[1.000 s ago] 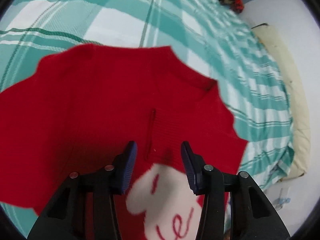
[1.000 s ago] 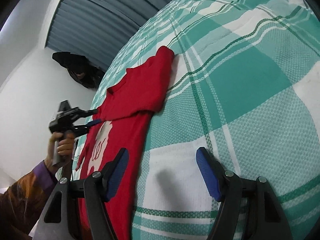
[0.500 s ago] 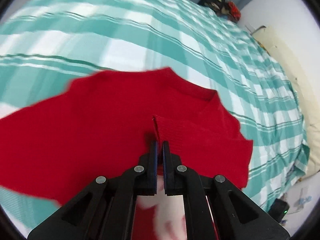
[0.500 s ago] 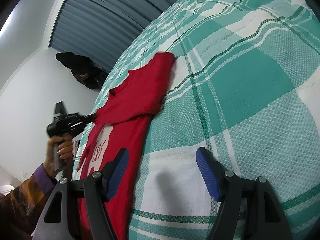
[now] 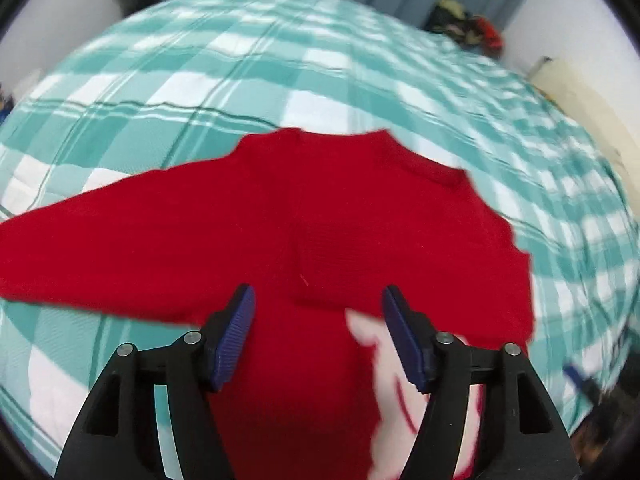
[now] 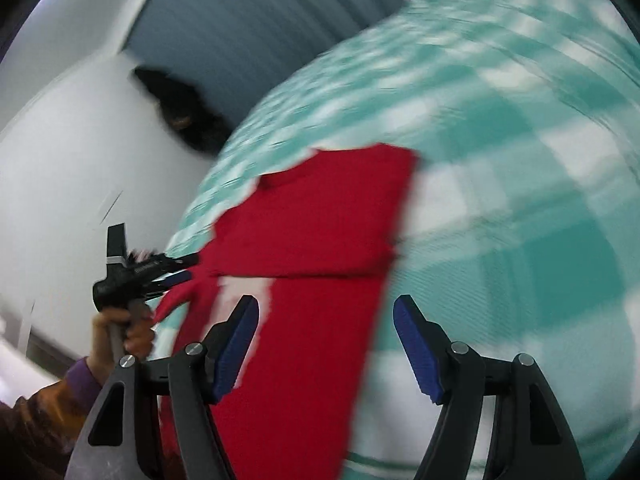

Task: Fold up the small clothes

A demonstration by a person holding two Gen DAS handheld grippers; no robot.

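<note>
My left gripper (image 5: pixel 316 336): jaws just opened wide, nothing between them | my right gripper (image 6: pixel 326 344): wide, empty | red sweater (image 5: pixel 340 220): flat on checked bedspread (image 5: pixel 280 68), sleeve folded over chest

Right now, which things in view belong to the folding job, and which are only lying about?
For the job:
- red sweater, one sleeve folded over its front
- left tongs, open, just opened, nothing between them
- right tongs, open

Lying about:
- checked bedspread
- clothes pile
- dark bag
- curtain
</note>
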